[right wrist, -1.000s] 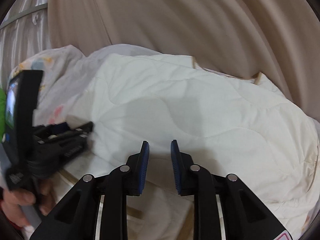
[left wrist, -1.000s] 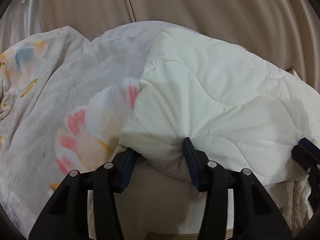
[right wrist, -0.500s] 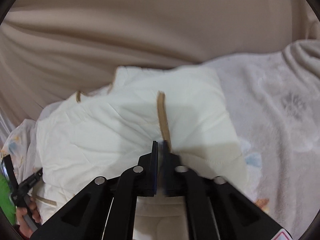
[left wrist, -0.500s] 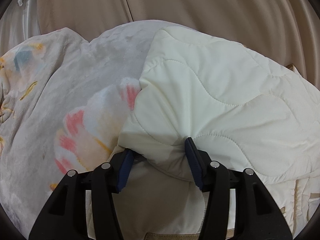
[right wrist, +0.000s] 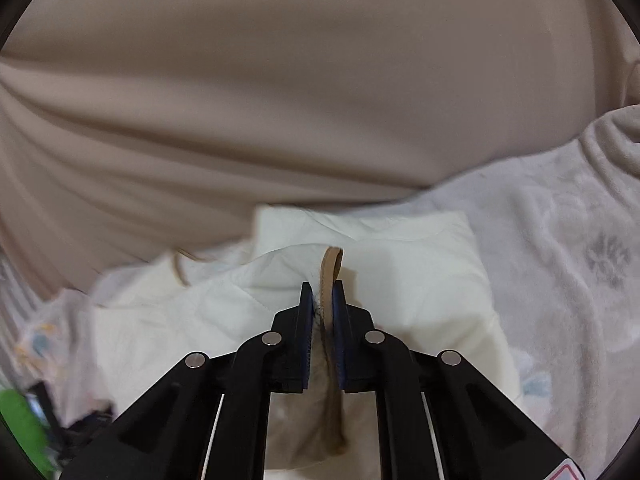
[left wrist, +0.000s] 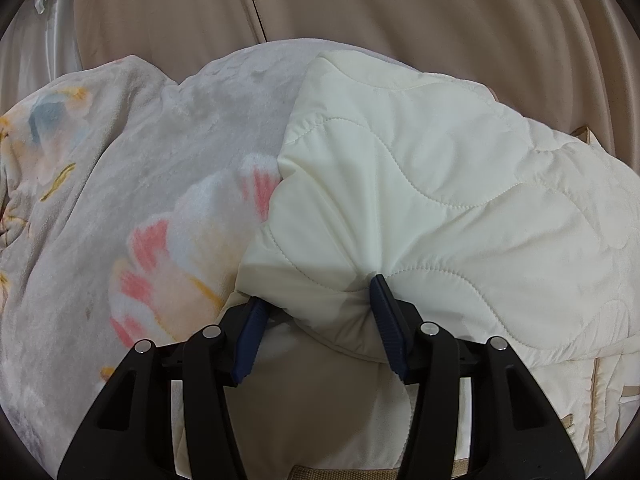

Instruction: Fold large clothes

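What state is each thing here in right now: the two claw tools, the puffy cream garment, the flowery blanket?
Left gripper: clamped on a bunched fold of the garment.
Right gripper: jaws closing, tan trim strip between them.
Cream quilted garment: partly folded over, lying on the blanket.
Grey fleece blanket with pink flowers: spread out, rumpled.

Both grippers, left gripper (left wrist: 316, 312) and right gripper (right wrist: 323, 300), are black with blue-padded jaws and silver pivot screws.
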Available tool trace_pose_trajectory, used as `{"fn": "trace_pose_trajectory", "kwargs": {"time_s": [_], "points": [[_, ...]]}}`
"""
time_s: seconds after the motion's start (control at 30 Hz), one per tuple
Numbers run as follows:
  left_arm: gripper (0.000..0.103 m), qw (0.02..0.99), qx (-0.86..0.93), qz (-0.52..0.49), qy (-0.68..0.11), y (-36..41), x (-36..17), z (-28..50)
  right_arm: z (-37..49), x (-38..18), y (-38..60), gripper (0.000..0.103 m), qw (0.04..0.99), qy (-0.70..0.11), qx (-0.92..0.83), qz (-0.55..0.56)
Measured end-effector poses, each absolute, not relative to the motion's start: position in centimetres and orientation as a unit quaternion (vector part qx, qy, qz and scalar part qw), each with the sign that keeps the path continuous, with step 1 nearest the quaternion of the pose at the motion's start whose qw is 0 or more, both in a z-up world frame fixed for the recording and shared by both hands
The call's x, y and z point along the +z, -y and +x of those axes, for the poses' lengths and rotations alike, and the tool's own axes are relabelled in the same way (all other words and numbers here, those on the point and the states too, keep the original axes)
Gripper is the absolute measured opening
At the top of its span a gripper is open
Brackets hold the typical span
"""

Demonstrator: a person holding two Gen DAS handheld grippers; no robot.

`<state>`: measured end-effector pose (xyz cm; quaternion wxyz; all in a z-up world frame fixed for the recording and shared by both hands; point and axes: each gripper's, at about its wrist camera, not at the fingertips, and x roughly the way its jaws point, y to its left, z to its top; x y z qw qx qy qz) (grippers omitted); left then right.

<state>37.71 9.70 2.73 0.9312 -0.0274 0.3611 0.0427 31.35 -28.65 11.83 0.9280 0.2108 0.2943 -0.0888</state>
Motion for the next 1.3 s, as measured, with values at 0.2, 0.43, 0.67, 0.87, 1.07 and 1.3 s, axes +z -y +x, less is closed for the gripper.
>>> {"fn": "trace_pose_trajectory", "kwargs": {"time_s": [0.2, 0.43, 0.67, 0.87, 1.07, 1.3], "points": [[0.05, 0.931, 0.043, -0.025, -0.361, -9.7, 2.7, 37.7, 31.1, 9.6, 28.8, 0.011, 0.923, -0.323, -0.112, 0.177], [0.05, 0.931, 0.048, -0.014, -0.361, -9.5, 2.6, 37.7, 27.1, 13.9, 24.8, 0.022, 0.948, -0.276, -0.069, 0.144], [0.05, 0.931, 0.046, -0.018, -0.361, -9.4, 2.7, 37.5, 29.4, 10.5, 12.6, 0.019, 0.941, -0.334, 0.049, 0.006], [0.05, 0.931, 0.043, -0.023, -0.362, -9.6, 2.7, 37.7, 28.5, 8.5, 16.5, 0.008, 0.939, -0.345, 0.0, 0.017], [0.051, 0.931, 0.042, -0.027, -0.363, -9.7, 2.8, 37.7, 25.1, 7.1, 26.8, 0.0, 0.927, -0.349, -0.069, 0.122], [0.069, 0.926, 0.017, -0.084, -0.368, -12.0, 3.4, 36.0, 15.1, 8.5, 29.6, 0.024, 0.921, -0.347, -0.112, 0.139]]}}
